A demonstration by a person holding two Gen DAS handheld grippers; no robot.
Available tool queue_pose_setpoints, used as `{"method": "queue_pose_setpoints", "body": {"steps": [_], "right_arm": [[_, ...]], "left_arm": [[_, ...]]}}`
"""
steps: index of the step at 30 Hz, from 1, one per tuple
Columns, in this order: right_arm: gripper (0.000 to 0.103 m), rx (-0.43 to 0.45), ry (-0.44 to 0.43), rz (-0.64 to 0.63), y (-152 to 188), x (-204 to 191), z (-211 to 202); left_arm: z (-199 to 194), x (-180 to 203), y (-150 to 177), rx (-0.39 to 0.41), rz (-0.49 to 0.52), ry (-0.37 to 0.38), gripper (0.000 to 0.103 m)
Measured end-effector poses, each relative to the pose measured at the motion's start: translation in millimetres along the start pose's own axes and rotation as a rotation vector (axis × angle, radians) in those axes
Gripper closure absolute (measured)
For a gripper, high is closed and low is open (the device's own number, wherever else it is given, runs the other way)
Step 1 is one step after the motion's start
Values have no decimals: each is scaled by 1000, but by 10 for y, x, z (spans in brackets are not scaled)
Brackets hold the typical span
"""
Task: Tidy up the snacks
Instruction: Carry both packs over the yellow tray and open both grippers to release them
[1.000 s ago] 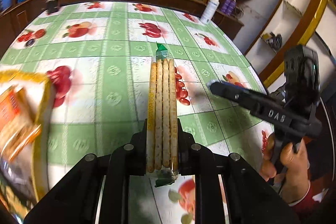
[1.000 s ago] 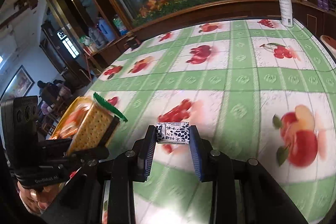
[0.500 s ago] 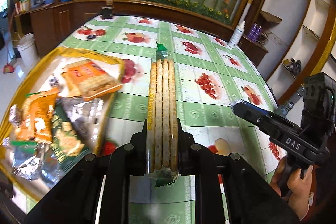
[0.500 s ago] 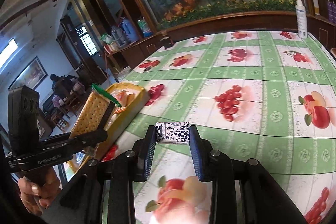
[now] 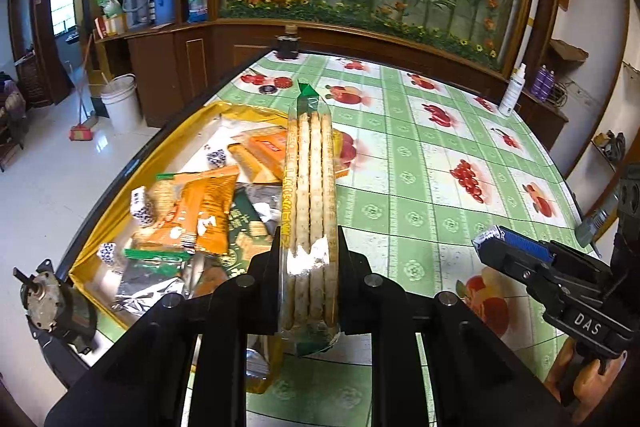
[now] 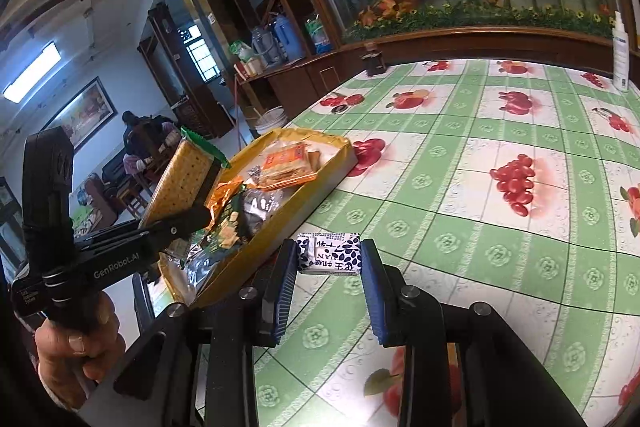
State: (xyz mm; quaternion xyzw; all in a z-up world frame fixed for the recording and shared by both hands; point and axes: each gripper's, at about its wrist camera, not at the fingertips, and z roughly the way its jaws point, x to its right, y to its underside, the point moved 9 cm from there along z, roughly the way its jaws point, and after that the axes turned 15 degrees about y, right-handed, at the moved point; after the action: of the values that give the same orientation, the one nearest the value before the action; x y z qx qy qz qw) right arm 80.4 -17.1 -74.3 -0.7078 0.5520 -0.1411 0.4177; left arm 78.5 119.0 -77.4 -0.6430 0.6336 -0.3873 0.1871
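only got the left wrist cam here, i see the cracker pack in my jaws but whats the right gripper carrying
Observer: The right gripper is shut on a small blue-and-white candy, pinched between its blue pads.
Operator: is that candy over the tray yet
Observer: No. In the right wrist view it hangs above the green tablecloth, just beside the yellow tray.
Operator: how does my cracker pack look from that side
Observer: The cracker pack shows its broad square face, tilted, green end up, clamped low by the left gripper.
Operator: anyone else around
Observer: Yes, a person sits far off in the room behind the left gripper.
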Motion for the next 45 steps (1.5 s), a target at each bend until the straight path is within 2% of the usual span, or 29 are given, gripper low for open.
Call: {"method": "queue_pose_setpoints", "body": {"steps": [15,36,45], "right_arm": [[71,-31,-39,-56,97,-390,86],[69,-67,-99,-135,100,-944,319],[69,-76,-116,-151,-117,-1158,615]], "left_arm": [[-206,-328,26,32,-13,-108,86],[-411,-848,109,53,-83,-195,86],[-369,-1014,71,42,-98,-213,86]]}}
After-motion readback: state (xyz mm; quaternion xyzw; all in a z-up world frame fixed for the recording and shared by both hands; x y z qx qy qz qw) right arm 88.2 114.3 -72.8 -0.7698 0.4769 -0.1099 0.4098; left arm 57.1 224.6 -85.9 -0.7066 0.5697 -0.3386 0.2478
